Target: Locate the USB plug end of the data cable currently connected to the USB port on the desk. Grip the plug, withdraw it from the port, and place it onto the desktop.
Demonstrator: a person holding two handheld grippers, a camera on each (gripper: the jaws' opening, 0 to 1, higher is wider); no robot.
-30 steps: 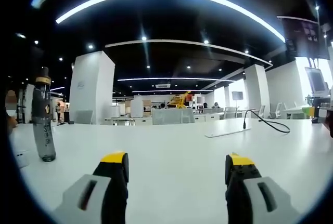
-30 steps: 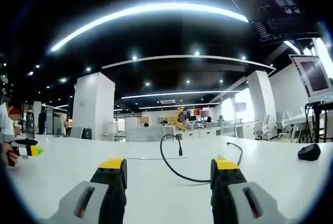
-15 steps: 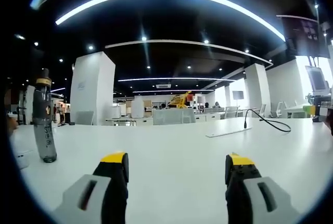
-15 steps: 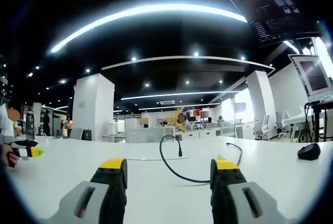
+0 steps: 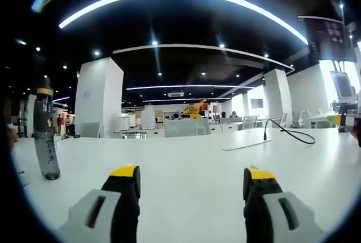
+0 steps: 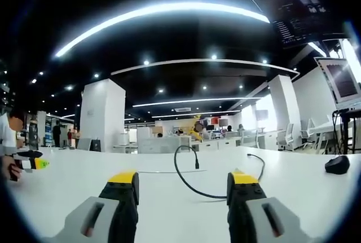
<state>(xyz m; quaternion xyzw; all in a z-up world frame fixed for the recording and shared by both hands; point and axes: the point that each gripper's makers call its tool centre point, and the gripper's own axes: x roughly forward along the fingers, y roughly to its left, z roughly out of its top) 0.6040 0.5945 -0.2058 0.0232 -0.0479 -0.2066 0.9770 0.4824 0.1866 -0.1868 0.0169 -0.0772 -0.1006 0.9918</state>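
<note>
Locating comes first: both my grippers, left (image 5: 190,176) and right (image 6: 180,180), hold jaws spread and empty. Next, my right must reach the USB plug (image 6: 196,163) standing ahead between its jaws.

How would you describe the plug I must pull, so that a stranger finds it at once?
On the white desk, ahead of the right gripper, a black cable loops upward. Its end hangs down as a small black plug above a thin seam; the mouse is far right.
</note>
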